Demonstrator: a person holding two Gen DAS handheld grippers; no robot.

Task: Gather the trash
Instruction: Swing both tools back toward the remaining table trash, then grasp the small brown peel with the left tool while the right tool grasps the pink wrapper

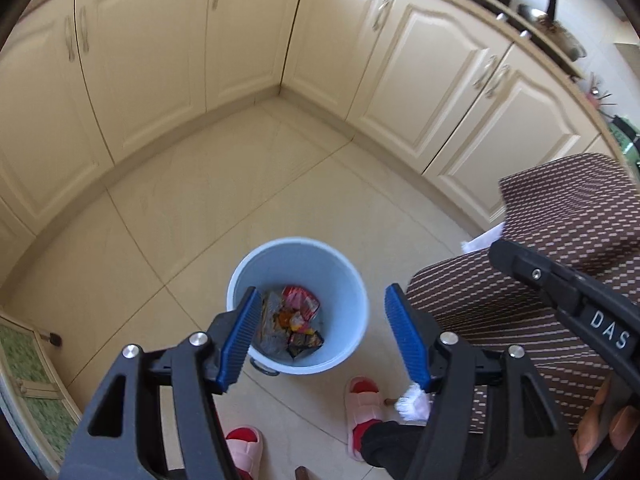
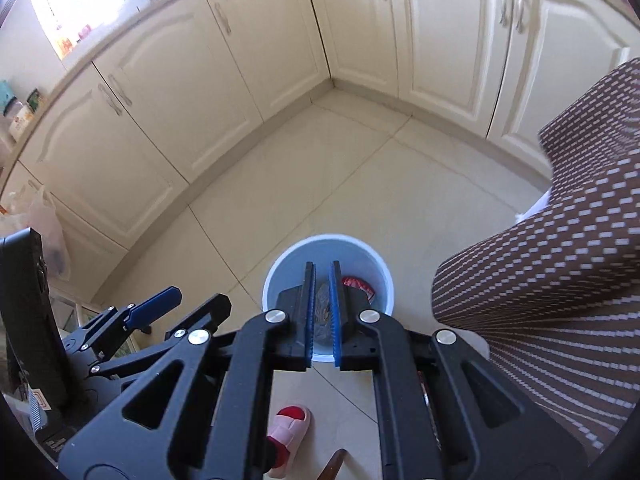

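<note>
Round pale-blue plastic bin (image 1: 298, 306) on glossy tiled floor (image 1: 224, 200), crinkled wrappers (image 1: 294, 322) inside. Left gripper (image 1: 324, 334) poised above, ribbed blue pads spread wide, empty. Right gripper (image 2: 322, 312) at 3 o'clock, pads nearly closed, gripping nothing.

Below my left gripper (image 1: 320, 334), jaws spread wide, the blue bin (image 1: 298, 264) stood open-mouthed, wrappers (image 1: 294, 320) only at its bottom, so the drop was unobstructed. My right gripper (image 2: 322, 312), jaws nearly closed, hung over the same opening. Bare tile floor (image 1: 224, 184) ran clear toward 12 o'clock up to the cabinets (image 1: 248, 32). At 3 o'clock the patterned sleeve (image 1: 560, 240) crowded in; slippers (image 1: 362, 400) stood at 6.
</note>
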